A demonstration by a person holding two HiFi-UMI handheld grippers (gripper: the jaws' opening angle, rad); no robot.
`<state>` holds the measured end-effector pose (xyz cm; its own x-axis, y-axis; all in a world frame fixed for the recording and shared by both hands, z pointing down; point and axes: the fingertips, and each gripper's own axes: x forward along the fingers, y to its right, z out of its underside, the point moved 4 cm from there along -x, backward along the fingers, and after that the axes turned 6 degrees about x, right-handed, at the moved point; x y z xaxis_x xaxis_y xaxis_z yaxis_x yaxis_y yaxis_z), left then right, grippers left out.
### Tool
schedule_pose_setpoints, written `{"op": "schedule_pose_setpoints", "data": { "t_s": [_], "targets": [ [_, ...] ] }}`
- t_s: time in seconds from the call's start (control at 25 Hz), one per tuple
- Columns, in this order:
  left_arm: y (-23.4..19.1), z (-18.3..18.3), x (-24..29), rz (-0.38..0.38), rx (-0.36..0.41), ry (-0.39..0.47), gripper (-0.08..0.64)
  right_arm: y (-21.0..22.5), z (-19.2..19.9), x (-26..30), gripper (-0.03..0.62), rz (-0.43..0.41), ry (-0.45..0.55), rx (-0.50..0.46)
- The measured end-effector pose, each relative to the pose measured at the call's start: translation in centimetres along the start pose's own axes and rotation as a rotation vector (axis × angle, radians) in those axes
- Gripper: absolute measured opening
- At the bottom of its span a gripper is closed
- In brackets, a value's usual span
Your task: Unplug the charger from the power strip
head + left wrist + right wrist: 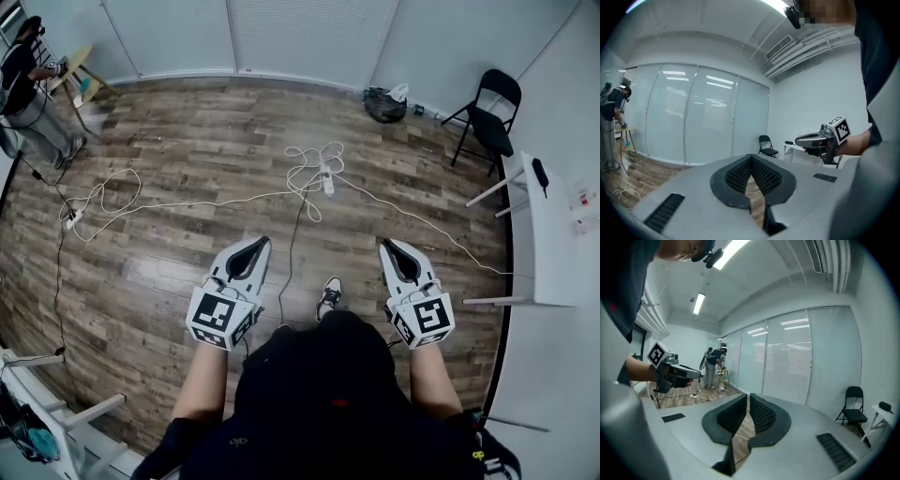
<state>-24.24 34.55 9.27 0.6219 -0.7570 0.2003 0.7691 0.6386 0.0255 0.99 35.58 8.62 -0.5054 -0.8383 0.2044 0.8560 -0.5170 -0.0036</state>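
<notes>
Wood-plank floor [159, 281]: white power strip [327, 181] in tangled white cords [304, 176] centre-far, 2nd cord loop [72, 217] at left, black bag [383, 105] & folding chair [491, 120] far right.

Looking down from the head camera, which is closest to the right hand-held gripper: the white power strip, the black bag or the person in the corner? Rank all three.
From the right hand-held gripper:
1. White power strip, on the floor ahead, slightly left.
2. Black bag, against the far wall.
3. Person, in the far-left corner.
</notes>
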Motion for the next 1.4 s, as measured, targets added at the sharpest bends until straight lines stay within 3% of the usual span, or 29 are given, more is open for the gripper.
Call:
{"op": "schedule_pose_setpoints", "data": {
  "t_s": [0.32, 0.72, 1.0, 1.4],
  "targets": [
    [-2.3, -2.0, 10.3, -0.004, 0.002, -0.024, 0.02, 9.8, -0.6, 6.3, 0.034, -0.01, 0.016, 0.056],
    [-2.3, -4.0, 22.5, -0.03, -0.031, -0.086, 0.02, 21.6, -0.6, 11.9, 0.034, -0.08, -0.003, 0.096],
    [-3.8, -4.9, 28.2, 0.0, -0.025, -0.094, 0.02, 25.6, 0.9, 14.6, 0.034, -0.063, -0.031, 0.158],
    [-12.7, -4.3, 38.1, 0.096, -0.049, -0.089, 0.02, 30.4, 0.8, 23.3, 0.034, 0.048, -0.047, 0.192]
  ]
}}
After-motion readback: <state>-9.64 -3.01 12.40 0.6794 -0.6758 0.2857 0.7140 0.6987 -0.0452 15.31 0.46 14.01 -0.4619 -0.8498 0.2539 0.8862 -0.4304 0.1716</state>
